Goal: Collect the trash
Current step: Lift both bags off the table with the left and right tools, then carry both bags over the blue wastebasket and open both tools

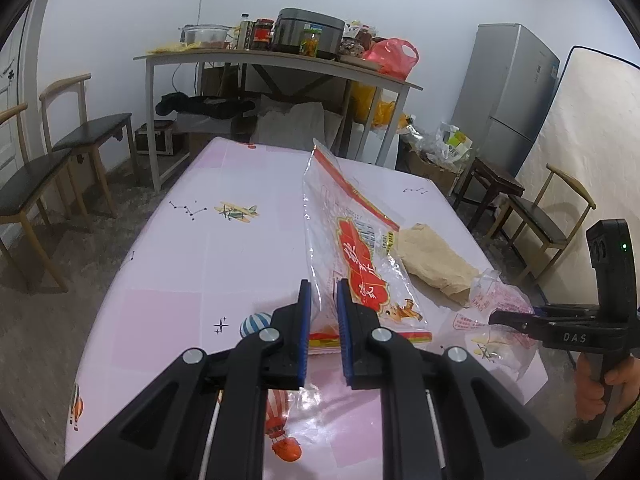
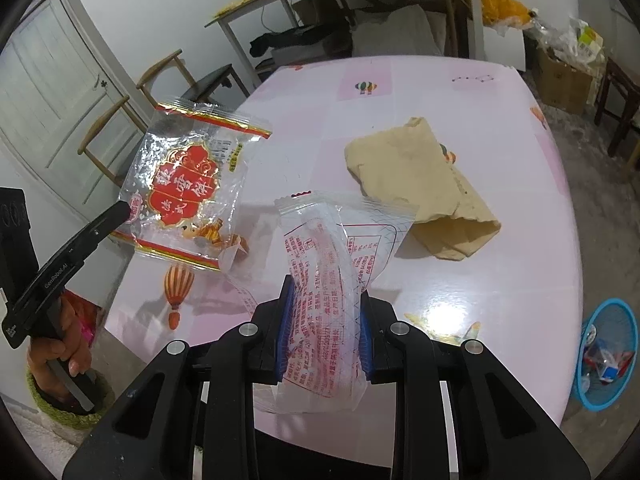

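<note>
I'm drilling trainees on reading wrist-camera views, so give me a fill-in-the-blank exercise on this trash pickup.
1. The left tongs grip a clear wrapper with a ___ label.
2. The right tongs hold a clear wrapper printed with red ___.
3. The crumpled tan paper bag lies on the ___ tablecloth.
4. The wastebasket on the floor is ___.

Missing words: red; text; pink; blue

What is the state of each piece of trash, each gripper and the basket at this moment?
Red wrapper: empty, lifted off the table, pinched at its edge.
Clear wrapper: empty, crumpled, held up.
Paper bag: crumpled, lying on the table, untouched.
Left gripper: shut on the red wrapper.
Right gripper: shut on the clear wrapper.
Blue basket: on the floor, some trash inside.
</note>
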Motion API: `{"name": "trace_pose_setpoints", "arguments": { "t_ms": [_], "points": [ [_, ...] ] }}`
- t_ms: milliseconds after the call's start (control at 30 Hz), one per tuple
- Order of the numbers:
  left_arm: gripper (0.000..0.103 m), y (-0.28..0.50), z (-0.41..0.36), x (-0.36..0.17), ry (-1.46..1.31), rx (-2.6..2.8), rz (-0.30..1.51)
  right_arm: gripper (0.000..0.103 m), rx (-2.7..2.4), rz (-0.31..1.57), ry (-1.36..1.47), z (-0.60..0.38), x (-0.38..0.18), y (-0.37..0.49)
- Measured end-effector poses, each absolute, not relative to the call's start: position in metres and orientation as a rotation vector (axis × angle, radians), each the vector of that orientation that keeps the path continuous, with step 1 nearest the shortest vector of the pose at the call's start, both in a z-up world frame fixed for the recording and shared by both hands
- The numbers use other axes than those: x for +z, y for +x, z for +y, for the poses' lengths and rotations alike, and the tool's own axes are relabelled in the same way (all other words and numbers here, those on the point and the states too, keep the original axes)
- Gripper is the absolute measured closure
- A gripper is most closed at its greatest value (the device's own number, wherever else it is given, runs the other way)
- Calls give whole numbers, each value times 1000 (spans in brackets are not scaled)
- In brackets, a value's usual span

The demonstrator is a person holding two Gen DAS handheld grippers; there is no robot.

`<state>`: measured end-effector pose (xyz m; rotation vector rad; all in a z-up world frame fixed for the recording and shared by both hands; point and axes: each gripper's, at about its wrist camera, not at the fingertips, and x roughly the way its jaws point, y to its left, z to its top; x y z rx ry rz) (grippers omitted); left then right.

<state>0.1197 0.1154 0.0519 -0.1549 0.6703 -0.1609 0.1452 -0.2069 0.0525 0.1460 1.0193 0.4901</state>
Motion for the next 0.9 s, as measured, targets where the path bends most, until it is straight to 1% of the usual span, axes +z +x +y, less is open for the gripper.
{"name": "trace_pose_setpoints", "arguments": {
  "t_ms": [267,533,700,900],
  "points": [
    [91,113,106,61,-134,-168,651,78,490,995,168,-219,60,143],
    [91,110,88,74,-109,-221,630,78,446,929,230,-250,77,130],
    [91,114,60,87,-82,-306,612,78,359,873,299,-293,89,110],
    [91,119,7,101,-39,-456,586,78,192,800,393,-364,101,76]
  ]
}}
